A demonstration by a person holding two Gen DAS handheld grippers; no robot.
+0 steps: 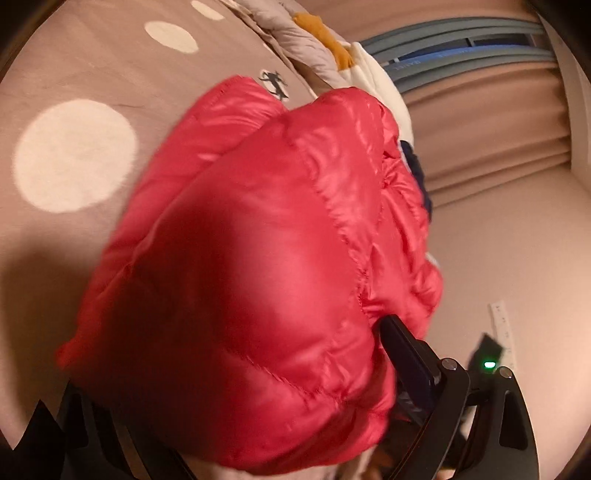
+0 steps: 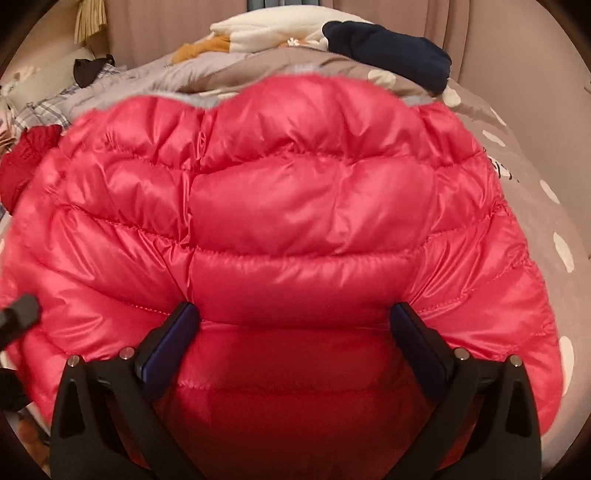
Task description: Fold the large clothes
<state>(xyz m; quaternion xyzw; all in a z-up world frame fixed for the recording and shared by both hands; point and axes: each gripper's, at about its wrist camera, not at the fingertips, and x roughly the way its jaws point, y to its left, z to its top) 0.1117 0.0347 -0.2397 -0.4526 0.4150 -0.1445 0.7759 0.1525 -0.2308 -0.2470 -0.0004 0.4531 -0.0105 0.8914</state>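
Two grippers, right gripper (image 2: 295, 317) jaws wide (fabric between), red puffer jacket (image 2: 280, 221)

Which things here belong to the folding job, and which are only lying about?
Job:
red quilted puffer jacket
left hand-held gripper
right hand-held gripper

Lying about:
dark navy folded garment
cream fleece garment
taupe bedcover with white dots

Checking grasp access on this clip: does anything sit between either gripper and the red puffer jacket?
Nothing visible does. The red puffer jacket bulges directly between the right gripper fingers, and drapes over the left gripper, hiding one finger.
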